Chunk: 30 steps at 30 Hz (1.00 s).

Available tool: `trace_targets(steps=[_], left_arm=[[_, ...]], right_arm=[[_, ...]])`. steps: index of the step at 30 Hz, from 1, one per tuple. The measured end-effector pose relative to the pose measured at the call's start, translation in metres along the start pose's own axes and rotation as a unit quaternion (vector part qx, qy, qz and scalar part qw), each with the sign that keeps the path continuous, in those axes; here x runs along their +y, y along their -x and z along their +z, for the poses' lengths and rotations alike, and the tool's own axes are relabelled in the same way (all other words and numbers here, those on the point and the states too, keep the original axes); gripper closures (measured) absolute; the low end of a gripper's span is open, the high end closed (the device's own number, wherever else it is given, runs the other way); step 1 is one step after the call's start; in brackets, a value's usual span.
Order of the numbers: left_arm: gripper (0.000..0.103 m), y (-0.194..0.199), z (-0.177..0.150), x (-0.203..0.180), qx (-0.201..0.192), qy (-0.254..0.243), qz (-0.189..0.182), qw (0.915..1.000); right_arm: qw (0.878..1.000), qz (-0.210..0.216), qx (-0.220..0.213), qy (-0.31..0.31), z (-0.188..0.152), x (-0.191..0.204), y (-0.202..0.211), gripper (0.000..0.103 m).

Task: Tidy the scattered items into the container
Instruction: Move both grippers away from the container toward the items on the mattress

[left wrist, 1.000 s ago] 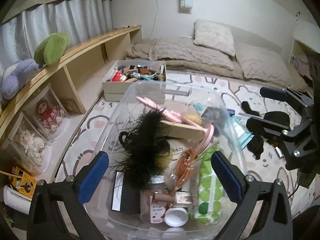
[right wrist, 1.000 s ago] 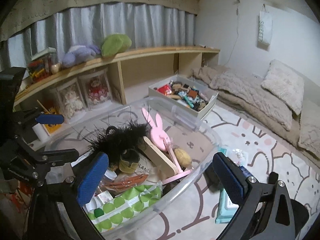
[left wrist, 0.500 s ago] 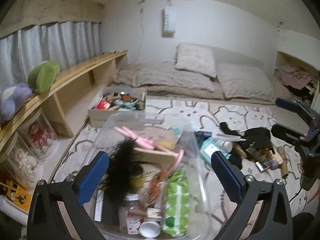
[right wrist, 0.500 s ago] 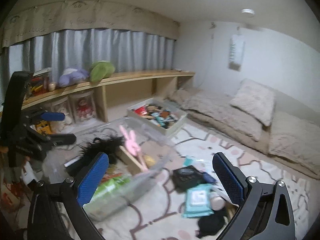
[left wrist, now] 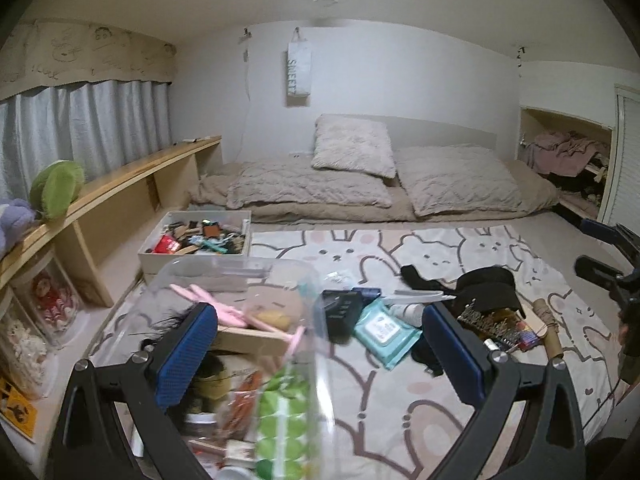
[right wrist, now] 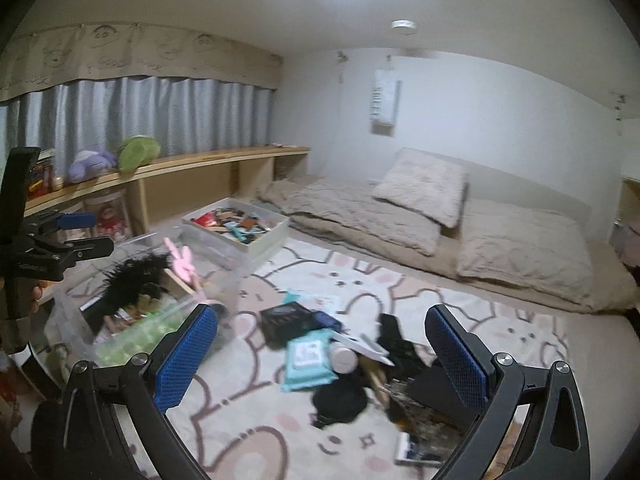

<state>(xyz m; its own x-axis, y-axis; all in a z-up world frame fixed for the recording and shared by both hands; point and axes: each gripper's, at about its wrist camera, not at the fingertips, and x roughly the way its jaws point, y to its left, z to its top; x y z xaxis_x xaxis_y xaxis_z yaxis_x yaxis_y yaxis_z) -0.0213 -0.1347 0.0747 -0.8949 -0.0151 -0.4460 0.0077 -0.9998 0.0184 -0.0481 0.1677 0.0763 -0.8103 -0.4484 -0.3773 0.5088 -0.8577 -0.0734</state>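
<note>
Blue-padded fingers of the left gripper (left wrist: 320, 354) stand wide apart and grasp nothing; between them, near and slightly left, sits the clear plastic container (left wrist: 240, 276), already crowded with a black feather piece (left wrist: 176, 316), a pink bunny-eared item (left wrist: 224, 312), a wooden block (left wrist: 248, 338) and a green polka-dot pack (left wrist: 280, 420). The right gripper (right wrist: 320, 354) is likewise spread open and empty, hovering above the bunny-print rug (right wrist: 248, 412). Just ahead of it lie the scattered items: a teal wipes pack (right wrist: 308, 360), a black box (right wrist: 288, 320), a black cloth (right wrist: 340, 402) and a pale round tube end (right wrist: 344, 358). The container is to its left, on the near-left part of the rug. Farther off, a white box of small oddments (right wrist: 240, 224) stands by the wooden shelf (right wrist: 192, 164). On the far wall hangs a white bag (left wrist: 298, 66) printed "SWEET" down its length. Writing on the wipes pack is too small to read.
</note>
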Motion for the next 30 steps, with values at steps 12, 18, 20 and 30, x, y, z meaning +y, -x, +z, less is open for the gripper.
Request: trace_targets(steps=[12,18,20,30], left_arm=[[0.0,-0.02,-0.016,-0.059,-0.025,-0.027,-0.027,0.999],[0.0,-0.033,-0.022,-0.085,-0.026,-0.035,-0.062,0.9971],[0.0,-0.038,-0.024,-0.09,-0.023,-0.034,-0.071,0.9966],[0.0,-0.06,-0.035,-0.103,-0.016,-0.012,-0.094,0.9953]], right_arm=[[0.997,-0.068,-0.017,-0.016,-0.038,-0.045,0.033,0.0],[0.995,-0.092,-0.028,-0.037,-0.058,-0.065,0.041,0.0],[0.994,-0.1,-0.032,-0.039,-0.064,-0.07,0.043,0.0],[0.989,-0.132,-0.023,-0.06,-0.094,-0.09,0.036,0.0]])
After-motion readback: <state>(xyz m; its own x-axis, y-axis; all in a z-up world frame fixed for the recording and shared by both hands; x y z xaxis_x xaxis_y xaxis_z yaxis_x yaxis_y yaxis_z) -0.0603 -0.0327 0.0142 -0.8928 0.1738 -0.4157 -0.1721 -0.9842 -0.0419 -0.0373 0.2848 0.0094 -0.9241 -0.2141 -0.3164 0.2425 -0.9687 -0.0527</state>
